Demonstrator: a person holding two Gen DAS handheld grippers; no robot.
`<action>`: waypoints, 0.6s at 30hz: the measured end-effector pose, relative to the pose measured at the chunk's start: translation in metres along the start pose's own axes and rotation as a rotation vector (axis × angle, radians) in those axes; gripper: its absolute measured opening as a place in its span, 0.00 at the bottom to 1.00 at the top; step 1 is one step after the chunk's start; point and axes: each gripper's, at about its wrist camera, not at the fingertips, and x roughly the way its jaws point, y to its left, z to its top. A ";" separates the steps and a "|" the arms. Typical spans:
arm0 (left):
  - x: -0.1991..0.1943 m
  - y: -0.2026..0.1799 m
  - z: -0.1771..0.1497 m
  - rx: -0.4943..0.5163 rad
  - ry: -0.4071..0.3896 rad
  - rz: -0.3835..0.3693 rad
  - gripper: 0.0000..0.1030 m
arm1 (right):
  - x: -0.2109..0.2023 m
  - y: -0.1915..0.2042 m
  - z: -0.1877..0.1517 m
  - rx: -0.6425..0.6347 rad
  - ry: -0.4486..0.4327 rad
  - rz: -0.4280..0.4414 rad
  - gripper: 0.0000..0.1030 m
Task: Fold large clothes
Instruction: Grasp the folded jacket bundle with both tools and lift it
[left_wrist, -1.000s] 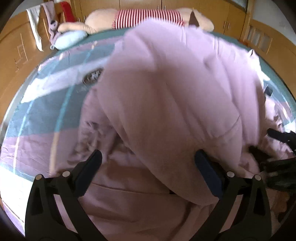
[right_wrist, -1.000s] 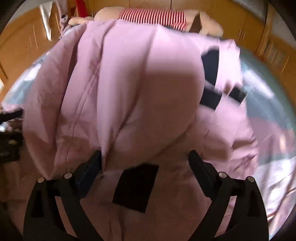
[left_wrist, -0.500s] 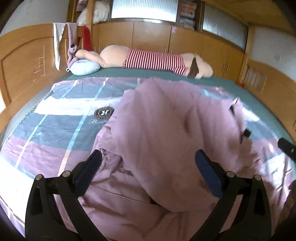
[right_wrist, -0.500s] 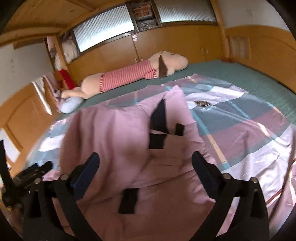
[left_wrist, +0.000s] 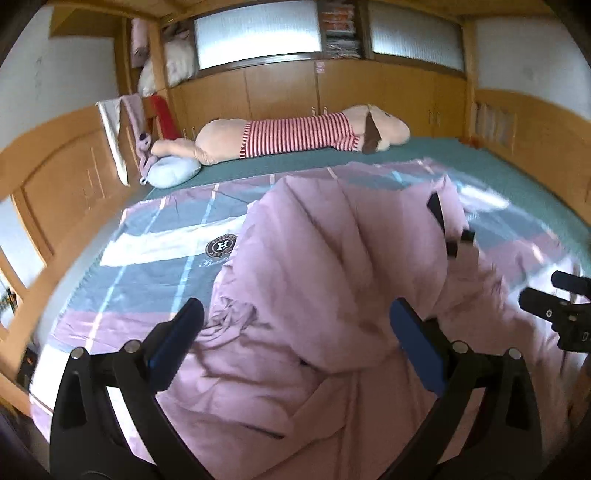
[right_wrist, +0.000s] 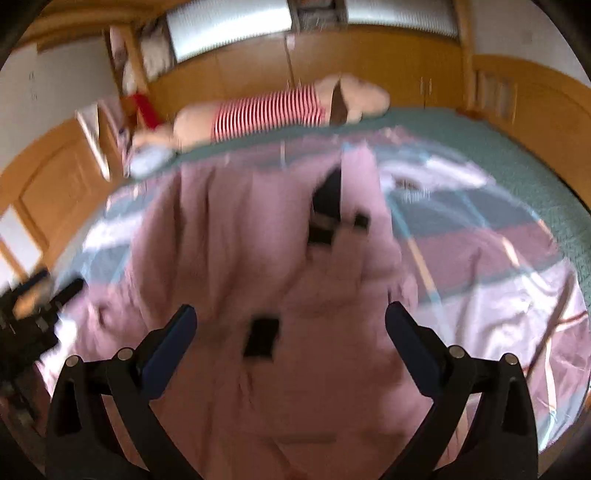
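While you look through the left wrist view, your left tongs (left_wrist: 293, 334) stand wide and hold nothing, over the pink padded garment (left_wrist: 332, 266) heaped on the bed (left_wrist: 517, 173). It looks soft, bulky and light, probably slippery, so take it at a hem or edge fold rather than the puffed middle. Black tabs (left_wrist: 436, 212) show at its far right. Your right tongs (left_wrist: 561, 310) sit at the right edge. A striped plush toy (left_wrist: 295, 138) and a blue pillow (left_wrist: 171, 173) lie far off, well apart from the garment.

Right wrist view, blurred: right tongs (right_wrist: 290, 326) also wide and empty, over the garment's near part, a black patch (right_wrist: 262, 336) between the jaws. Nothing blocks you but the plaid sheet (right_wrist: 498, 240) underneath, which may snag.
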 end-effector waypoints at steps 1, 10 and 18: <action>0.001 0.007 -0.009 0.023 0.020 0.028 0.98 | 0.000 -0.009 -0.010 0.011 0.025 -0.027 0.99; 0.056 0.132 -0.125 -0.157 0.654 0.074 0.98 | 0.000 -0.097 -0.102 0.161 0.393 -0.079 0.99; 0.061 0.149 -0.150 -0.289 0.750 -0.082 0.96 | -0.001 -0.083 -0.132 0.187 0.506 0.145 0.57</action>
